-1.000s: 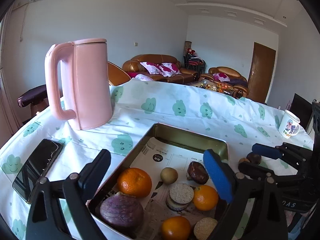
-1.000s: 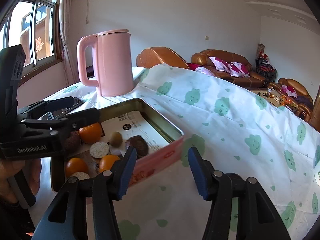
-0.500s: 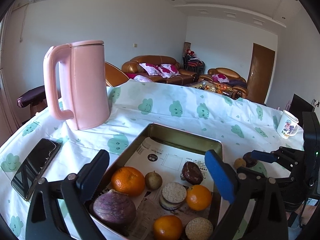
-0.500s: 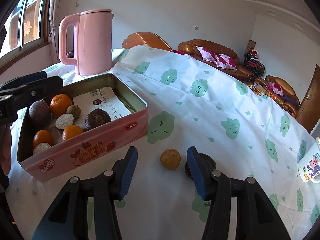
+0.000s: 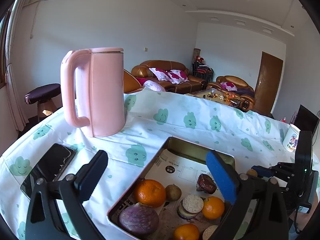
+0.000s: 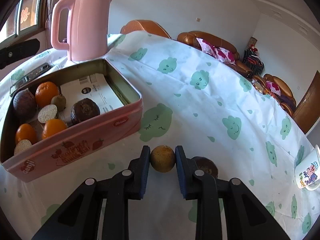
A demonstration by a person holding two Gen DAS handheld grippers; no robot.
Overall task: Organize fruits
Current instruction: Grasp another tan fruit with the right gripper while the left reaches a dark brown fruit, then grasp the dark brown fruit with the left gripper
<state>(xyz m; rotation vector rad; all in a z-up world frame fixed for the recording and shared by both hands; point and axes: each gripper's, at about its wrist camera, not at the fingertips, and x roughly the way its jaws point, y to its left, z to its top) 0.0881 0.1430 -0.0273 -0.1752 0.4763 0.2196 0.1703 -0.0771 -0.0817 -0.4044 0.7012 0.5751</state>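
Brown fruit (image 6: pixel 162 161) between right tongs (image 6: pixel 162 160), seemingly gripped; left tongs (image 5: pixel 158 177) spread

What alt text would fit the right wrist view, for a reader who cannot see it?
The right gripper is closed on a small brown fruit on the tablecloth. To its left stands a pink tin holding oranges and other fruit; a pink kettle stands behind it.

Your right gripper (image 6: pixel 162 158) closed on the brown round fruit (image 6: pixel 162 158) on the tablecloth (image 6: pixel 200 108), a dark fruit (image 6: pixel 206 167) just behind its right finger, pink tin (image 6: pixel 80 140) of fruit to your left, pink kettle (image 6: pixel 88 24) beyond it
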